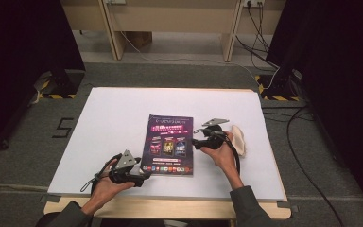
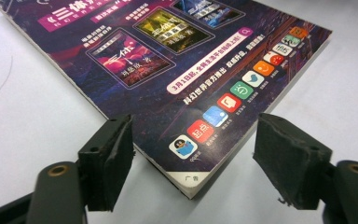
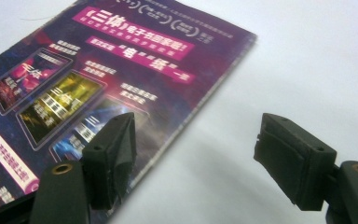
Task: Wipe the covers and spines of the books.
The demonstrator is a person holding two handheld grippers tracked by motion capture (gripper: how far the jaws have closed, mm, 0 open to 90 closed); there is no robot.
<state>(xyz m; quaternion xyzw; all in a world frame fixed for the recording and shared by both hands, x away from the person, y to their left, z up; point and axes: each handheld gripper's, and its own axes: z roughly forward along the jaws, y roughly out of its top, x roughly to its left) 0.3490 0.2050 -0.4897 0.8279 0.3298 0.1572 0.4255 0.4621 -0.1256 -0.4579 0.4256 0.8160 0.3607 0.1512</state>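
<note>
One magazine, purple back cover up, lies flat near the middle of the white table, somewhat toward the near edge, its long axis running from the near edge toward the far edge. The left gripper rests at the magazine's near left corner; in the left gripper view that corner sits between the parted jaws, the pads clear of it on both sides. The right gripper hovers just off the magazine's right edge, about midway along it, jaws apart and holding nothing; in the right gripper view that edge runs between them. The left gripper is judged the nearer to a grip, the corner lying straight ahead of it. One pale cloth-like item lies beyond the right hand, toward the table's right edge. Count: one magazine, two grippers, one pale item.
</note>
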